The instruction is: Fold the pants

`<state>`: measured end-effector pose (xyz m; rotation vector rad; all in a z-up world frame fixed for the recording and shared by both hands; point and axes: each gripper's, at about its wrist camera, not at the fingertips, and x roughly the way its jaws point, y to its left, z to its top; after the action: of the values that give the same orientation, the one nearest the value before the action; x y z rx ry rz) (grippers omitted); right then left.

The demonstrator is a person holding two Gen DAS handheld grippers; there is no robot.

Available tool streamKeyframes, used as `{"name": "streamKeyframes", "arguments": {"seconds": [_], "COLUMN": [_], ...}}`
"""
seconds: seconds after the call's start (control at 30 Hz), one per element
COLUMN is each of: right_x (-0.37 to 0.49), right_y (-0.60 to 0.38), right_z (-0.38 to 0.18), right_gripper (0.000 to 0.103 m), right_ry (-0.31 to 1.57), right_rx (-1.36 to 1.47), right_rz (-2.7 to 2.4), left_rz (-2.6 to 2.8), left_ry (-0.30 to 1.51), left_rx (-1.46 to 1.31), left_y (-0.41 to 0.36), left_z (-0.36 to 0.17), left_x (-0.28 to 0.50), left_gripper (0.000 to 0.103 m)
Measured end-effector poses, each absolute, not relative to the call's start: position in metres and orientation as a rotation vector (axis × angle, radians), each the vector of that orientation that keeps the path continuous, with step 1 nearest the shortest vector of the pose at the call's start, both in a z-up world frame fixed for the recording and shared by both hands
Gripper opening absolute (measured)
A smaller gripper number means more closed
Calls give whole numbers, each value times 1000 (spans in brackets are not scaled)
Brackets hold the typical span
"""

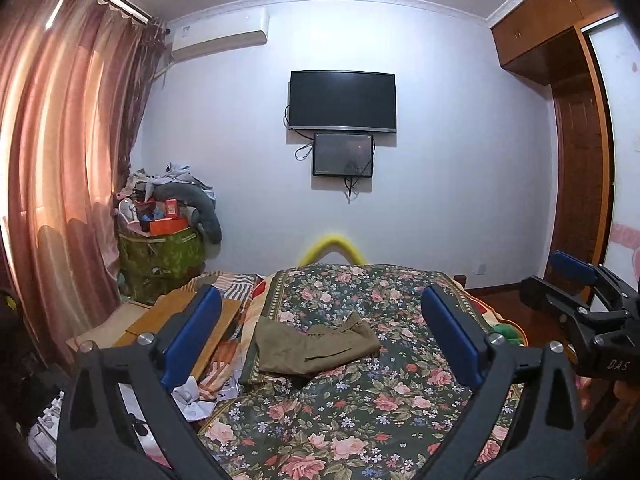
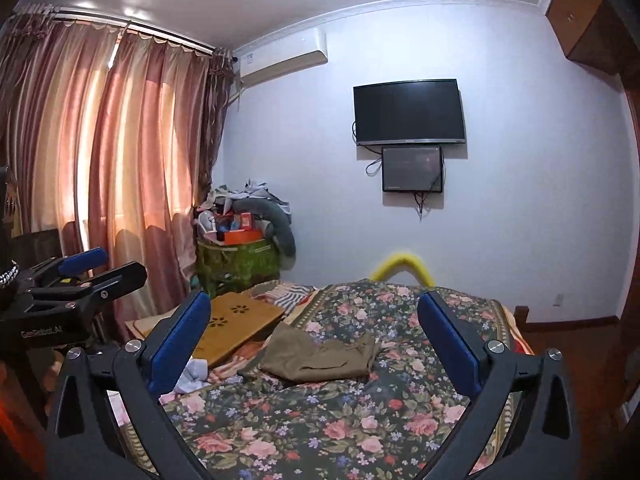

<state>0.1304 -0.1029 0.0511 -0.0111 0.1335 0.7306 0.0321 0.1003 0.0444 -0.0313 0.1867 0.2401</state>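
Folded olive-brown pants (image 1: pixel 316 346) lying on a dark floral bedspread (image 1: pixel 360 412), with both grippers drawn clear of them.

The left gripper (image 1: pixel 322 326), a black frame with blue pads, has its jaws spread wide and empty; in its own view the pants lie on the bed between and beyond the fingers, touched by neither. The right gripper (image 2: pixel 314 330), of the same build, is likewise released with nothing between its pads, and the pants (image 2: pixel 320 356) rest apart from it. A perforated wooden board (image 2: pixel 236 326) lies beside the bedspread on the curtain side. On the far wall hang a dark flat television (image 1: pixel 342 102) and a smaller screen (image 1: pixel 343 155) directly beneath it.
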Motion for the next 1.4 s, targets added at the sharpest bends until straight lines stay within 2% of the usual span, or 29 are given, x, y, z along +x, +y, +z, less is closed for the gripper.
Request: {"name": "streamKeyframes", "arguments": {"seconds": [1.4], "right_x": [123], "right_y": [-109], "right_z": [43], "right_gripper": [103], "right_ry": [166], "right_rx": [-9], "right_rz": [717], "left_rz": [216], "left_ry": [225], "left_rx": [-21], "left_y": [92], "left_z": [31], "left_x": [42], "left_gripper": [103]}}
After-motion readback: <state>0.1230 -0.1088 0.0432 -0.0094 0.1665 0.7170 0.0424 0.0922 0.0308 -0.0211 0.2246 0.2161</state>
